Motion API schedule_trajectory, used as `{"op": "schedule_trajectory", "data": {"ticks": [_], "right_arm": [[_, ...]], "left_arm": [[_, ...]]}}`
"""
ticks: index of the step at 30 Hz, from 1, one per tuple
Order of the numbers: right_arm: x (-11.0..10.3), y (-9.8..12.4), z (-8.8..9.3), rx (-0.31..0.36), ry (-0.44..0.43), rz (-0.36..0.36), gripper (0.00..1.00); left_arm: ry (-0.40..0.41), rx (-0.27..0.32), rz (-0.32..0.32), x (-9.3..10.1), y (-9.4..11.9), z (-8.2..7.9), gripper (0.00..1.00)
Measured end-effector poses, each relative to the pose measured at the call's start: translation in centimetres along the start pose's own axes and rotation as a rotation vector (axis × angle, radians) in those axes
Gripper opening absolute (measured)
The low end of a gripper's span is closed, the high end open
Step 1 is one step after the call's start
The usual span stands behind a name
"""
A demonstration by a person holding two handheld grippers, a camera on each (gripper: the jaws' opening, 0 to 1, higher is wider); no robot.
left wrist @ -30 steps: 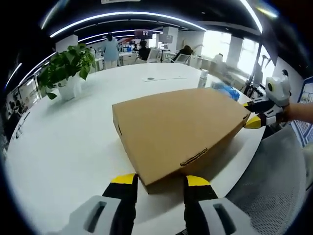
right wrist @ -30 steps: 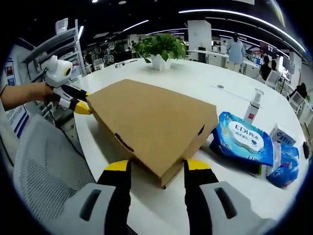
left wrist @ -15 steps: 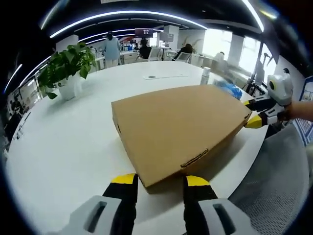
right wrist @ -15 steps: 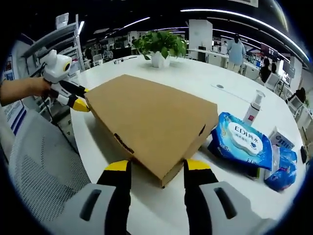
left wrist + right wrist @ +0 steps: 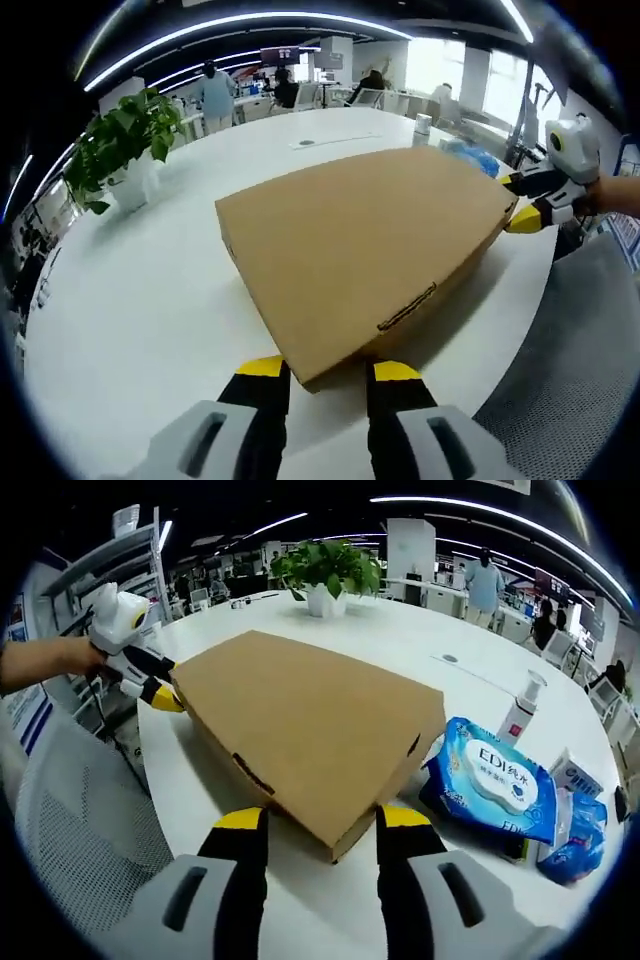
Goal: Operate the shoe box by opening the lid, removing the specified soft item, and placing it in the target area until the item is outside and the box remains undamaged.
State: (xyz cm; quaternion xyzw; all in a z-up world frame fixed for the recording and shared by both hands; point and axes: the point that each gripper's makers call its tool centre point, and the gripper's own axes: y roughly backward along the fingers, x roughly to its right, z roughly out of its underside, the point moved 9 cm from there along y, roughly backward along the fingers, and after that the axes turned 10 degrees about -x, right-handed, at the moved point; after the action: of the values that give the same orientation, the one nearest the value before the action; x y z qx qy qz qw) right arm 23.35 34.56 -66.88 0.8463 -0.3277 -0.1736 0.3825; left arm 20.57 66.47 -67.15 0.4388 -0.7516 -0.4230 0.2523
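The task is at its start: the flat brown cardboard shoe box point(image 5: 365, 255) lies on the round white bench point(image 5: 130, 290) with its lid down, so its contents are hidden and the soft item is yet to come out. The left hand-held gripper point(image 5: 330, 372) and the right hand-held gripper point(image 5: 320, 820) each stand spread, jaws bracketing opposite front corners of the box. A blue wet-wipes pack point(image 5: 492, 775) lies just beside it.

The box point(image 5: 310, 735) is shut, so its contents are hidden. In the right gripper view its near corner dips behind the fingers point(image 5: 245, 855), and the blue packs point(image 5: 490, 780) at the right run partly behind one another. In the left gripper view the box covers most of those packs point(image 5: 465, 155). Print on the bottle point(image 5: 520, 715) is too small to read.
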Motion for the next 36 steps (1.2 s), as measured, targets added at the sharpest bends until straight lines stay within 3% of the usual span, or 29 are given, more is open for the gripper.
{"op": "schedule_trajectory", "data": {"ticks": [21, 36], "right_arm": [[2.6, -2.2, -2.7, 0.001, -0.013, 0.007, 0.4], [4.9, -3.8, -4.7, -0.003, -0.014, 0.01, 0.4]], "left_arm": [[0.005, -0.007, 0.007, -3.5, -2.2, -3.4, 0.3], [0.011, -0.005, 0.014, -4.8, -3.4, -5.7, 0.3]]}}
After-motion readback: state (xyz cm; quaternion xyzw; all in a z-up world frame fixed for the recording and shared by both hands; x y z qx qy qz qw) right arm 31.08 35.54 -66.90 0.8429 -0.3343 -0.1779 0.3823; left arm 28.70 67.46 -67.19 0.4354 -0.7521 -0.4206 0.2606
